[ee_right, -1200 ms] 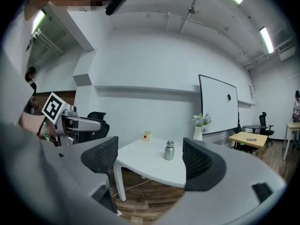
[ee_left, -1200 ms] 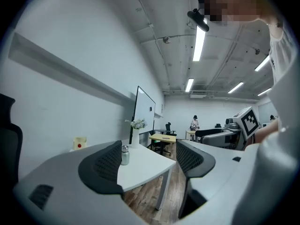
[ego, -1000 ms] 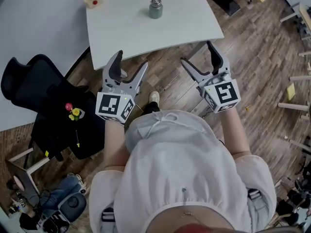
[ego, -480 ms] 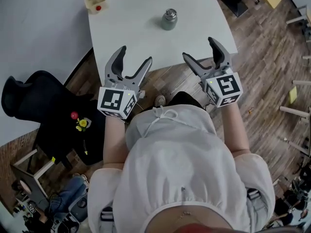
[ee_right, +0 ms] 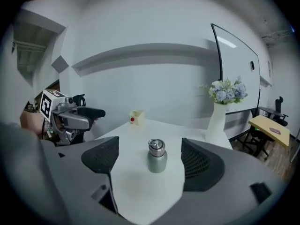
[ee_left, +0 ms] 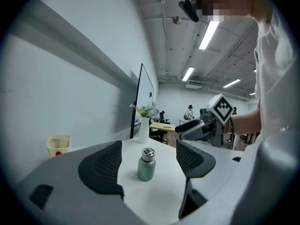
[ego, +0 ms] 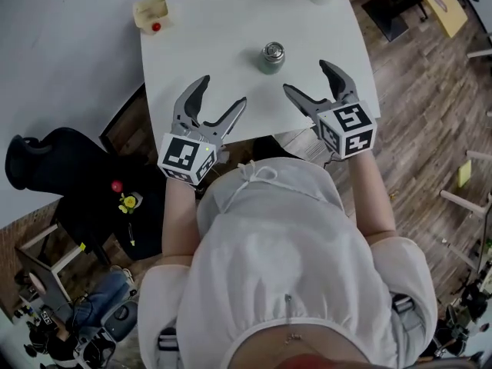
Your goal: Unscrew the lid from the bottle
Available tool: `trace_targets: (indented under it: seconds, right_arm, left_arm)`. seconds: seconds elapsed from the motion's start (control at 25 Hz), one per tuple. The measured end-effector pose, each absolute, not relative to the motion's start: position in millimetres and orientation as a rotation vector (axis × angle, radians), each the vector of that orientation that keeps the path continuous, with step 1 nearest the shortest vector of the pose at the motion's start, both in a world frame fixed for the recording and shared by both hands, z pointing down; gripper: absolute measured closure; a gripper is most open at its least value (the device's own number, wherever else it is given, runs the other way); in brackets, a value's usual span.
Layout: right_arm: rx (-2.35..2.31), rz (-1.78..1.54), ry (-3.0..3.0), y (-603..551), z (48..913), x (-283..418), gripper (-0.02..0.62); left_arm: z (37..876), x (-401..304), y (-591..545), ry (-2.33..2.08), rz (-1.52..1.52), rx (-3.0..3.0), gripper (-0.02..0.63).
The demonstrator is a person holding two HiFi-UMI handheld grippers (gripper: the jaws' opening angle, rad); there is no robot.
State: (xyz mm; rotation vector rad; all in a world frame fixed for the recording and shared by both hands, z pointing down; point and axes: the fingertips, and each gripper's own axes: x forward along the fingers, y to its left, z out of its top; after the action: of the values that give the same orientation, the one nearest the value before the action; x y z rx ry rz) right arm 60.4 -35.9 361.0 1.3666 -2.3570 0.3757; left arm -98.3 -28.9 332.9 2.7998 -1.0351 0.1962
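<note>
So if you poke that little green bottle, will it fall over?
The bottle stands upright and looks short and squat, so a low nudge would probably slide it. It looks like metal, so likely stiff and maybe slippery. If tipped, its round body could roll.

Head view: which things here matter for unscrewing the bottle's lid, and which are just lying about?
For the job: bottle, lid, left gripper, right gripper; both grippers open and empty.

Lying about: yellow box, vase of flowers, black chair.
</note>
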Motion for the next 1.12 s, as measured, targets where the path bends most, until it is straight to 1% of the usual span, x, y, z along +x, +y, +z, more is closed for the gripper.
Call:
trace_targets:
  seconds: [0.16, 0.32, 0.56, 0.68, 0.92, 1.12]
  right_arm:
    - [1.210, 0.419, -2.310, -71.4, 386.7, 67.7, 0.183]
    - [1.052, 0.469, -2.251, -104.1, 416.7, 76.5, 0.196]
    - [0.684, 0.475, -2.196, -121.4, 445.8, 48.7, 0.206]
    - [0.578, 0.453, -2.146, -131.7, 456.6, 37.6, 0.239]
    - [0.454, 0.445, -2.082, -139.8, 473.4, 28.0, 0.244]
    - [0.430, 0.413, -2.059, -146.2, 480.8, 20.5, 0.300]
  left_arm:
    - [365.3, -74.9, -60.3, -0.948, 0.276, 2.781, 0.247]
    - [406.1, -43.3, -87.4, -0.873, 0.345, 2.768, 0.247]
    - [456.8, -12.4, -112.4, -0.760, 0.360, 2.792, 0.235]
    - [477.3, -0.2, -121.5, -0.709, 0.367, 2.804, 0.224]
    - [507.9, 20.7, -141.3, -0.683, 0.399, 2.813, 0.216]
    - [522.7, 33.0, -151.6, -0.680, 0.459, 2.842, 0.218]
